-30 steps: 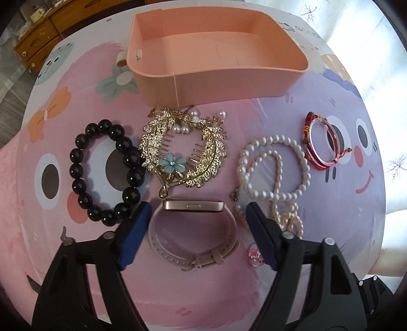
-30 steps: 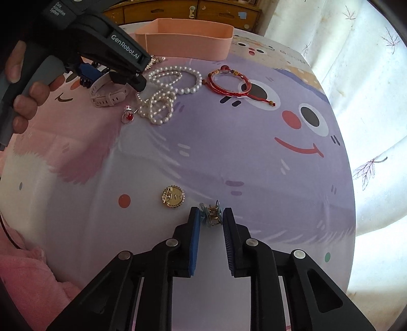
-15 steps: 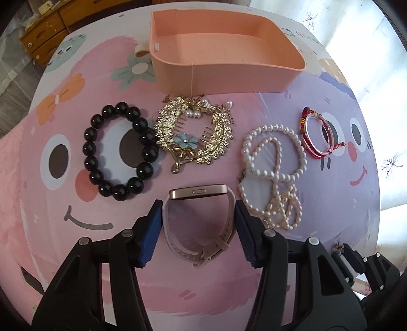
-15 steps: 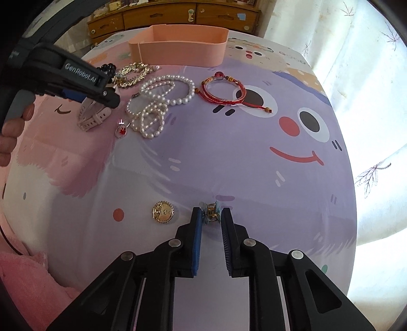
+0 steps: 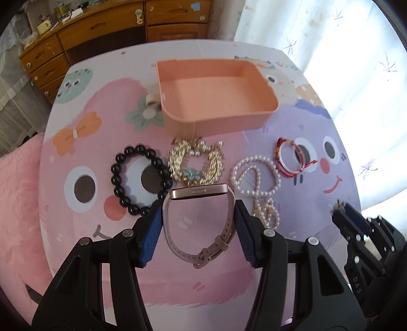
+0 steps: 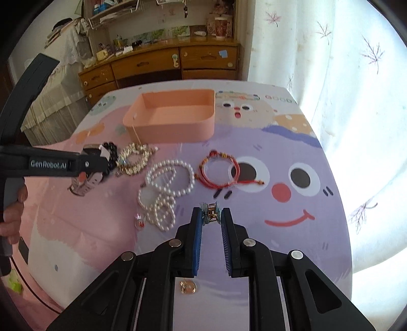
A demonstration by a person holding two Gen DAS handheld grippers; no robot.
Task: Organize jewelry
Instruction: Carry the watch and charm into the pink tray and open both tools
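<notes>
Bright daylight glares through the curtain (image 6: 318, 63); fisheye edges curve, slight motion blur.

Setting: domestic room, likely a bedroom.
Wooden dresser (image 6: 162, 68) at 12 o'clock, cluttered shelf (image 6: 142, 5) above it, floral curtain (image 6: 343, 76) at 2 o'clock.

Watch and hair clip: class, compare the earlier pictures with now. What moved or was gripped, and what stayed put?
The left gripper closed its jaws on the watch and lifted it. The right gripper, already clamping the small hair clip, raised it off the cloth. The tray, pearls, black bead bracelet and red bracelet stayed put.
</notes>
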